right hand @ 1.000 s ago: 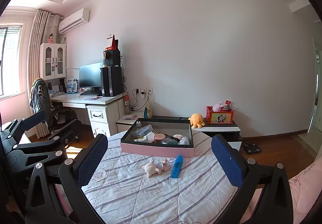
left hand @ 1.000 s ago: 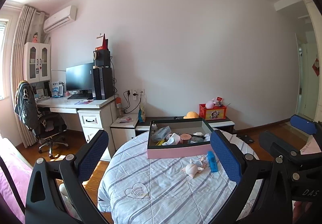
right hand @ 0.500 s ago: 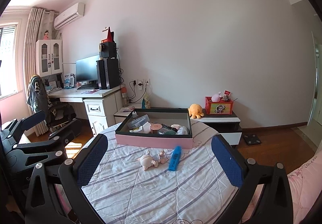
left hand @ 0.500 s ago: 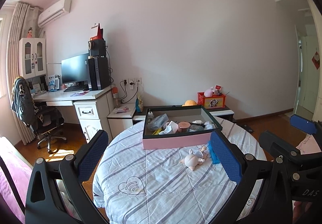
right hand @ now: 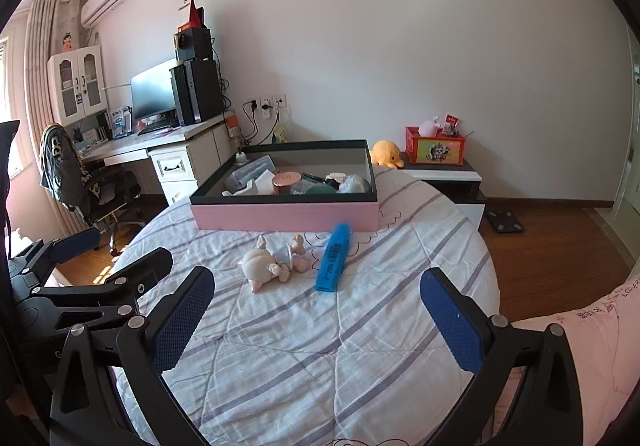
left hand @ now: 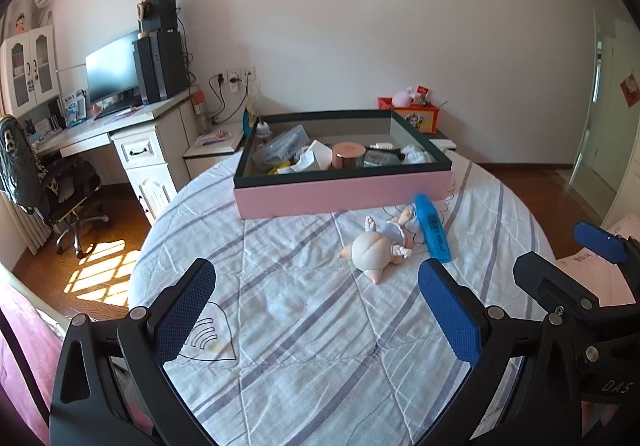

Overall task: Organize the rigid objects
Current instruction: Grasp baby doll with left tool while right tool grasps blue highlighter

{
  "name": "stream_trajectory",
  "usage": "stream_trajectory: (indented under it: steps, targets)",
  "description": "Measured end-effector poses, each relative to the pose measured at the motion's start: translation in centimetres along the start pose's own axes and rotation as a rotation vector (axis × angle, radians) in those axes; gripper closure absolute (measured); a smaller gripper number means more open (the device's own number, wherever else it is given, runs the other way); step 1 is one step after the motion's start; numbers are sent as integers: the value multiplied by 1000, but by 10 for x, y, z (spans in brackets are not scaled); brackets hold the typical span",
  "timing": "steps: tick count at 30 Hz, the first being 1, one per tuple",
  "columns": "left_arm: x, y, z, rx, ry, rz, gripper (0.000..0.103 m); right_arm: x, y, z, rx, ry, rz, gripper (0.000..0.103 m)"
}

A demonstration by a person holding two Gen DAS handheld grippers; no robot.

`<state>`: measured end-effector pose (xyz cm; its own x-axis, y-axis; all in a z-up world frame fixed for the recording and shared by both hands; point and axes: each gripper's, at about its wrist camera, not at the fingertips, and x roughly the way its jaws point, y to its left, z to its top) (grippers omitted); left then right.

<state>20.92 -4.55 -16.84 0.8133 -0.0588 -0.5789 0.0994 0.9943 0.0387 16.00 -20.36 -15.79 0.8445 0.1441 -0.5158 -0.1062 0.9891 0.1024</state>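
The flat blue plastic bar (right hand: 333, 258) lies on the striped round table (right hand: 360, 346), its long axis running toward the pink open box (right hand: 285, 214) of clutter, beside the small pale doll (right hand: 273, 262); left gripper (left hand: 316, 314) and right gripper (right hand: 318, 320) gape wide, empty.

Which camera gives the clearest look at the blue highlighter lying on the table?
The right wrist view: the blue highlighter lies unobstructed beside the doll, its dark label visible. In the left wrist view the blue highlighter sits off to the right, its near end just above the fingertip pad.
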Motion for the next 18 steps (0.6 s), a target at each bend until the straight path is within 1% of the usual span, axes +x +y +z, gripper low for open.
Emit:
stream_trajectory:
  steps: [4,7,11,14,18]
  targets:
    - [34,-12,-2,14,70,-18,0,29,-17,-7,32,54,-6,0]
    - [55,-25,0,33,92,-31,0,46,-32,-11,57,77,-10,0]
    - [82,-40,0,87,134,-40,0,68,-50,-15,73,118,-22,0]
    - [101,-47,-1,126,174,-39,0,83,-57,-18,80,151,-24,0]
    - [123,-49,5,126,237,-71,0,99,-62,-21,81,184,-19,0]
